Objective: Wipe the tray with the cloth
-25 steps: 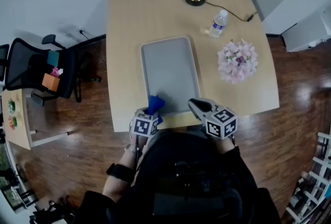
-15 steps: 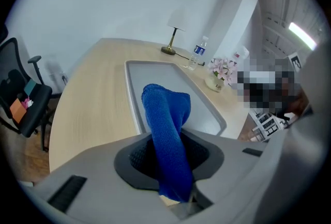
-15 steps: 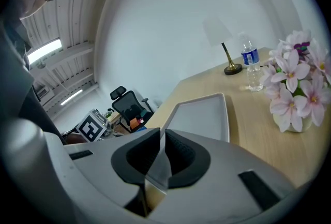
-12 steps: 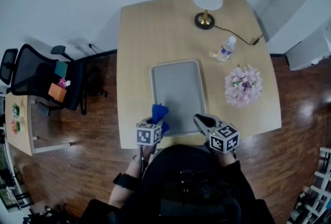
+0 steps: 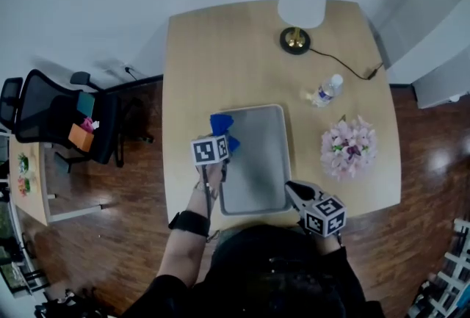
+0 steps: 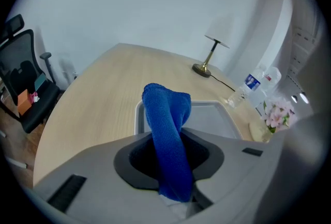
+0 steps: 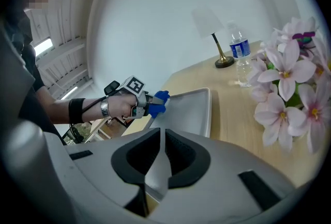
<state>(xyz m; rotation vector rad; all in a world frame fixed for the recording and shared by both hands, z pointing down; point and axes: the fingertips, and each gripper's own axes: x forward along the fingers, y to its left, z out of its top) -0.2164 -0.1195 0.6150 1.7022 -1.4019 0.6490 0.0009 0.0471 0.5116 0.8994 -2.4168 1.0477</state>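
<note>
A grey tray [image 5: 257, 162] lies on the wooden table [image 5: 205, 52] near its front edge. My left gripper [image 5: 223, 137] is shut on a blue cloth [image 5: 222, 123] and holds it over the tray's far left corner. In the left gripper view the cloth [image 6: 168, 130] rises out of the jaws, with the tray [image 6: 212, 114] just beyond. My right gripper [image 5: 291, 190] is at the tray's near right corner, shut on the rim. The right gripper view shows the tray [image 7: 191, 109] running into the closed jaws, with the cloth [image 7: 159, 98] at its far side.
A lamp [image 5: 301, 4] stands at the table's far edge, its cord trailing right. A water bottle [image 5: 325, 91] lies right of the tray and a pink flower bunch [image 5: 349, 147] sits closer. A black office chair [image 5: 59, 118] stands off to the left.
My left gripper has carried the cloth from the tray's near left end up to its far left corner. The right gripper has stayed at the near right corner.
</note>
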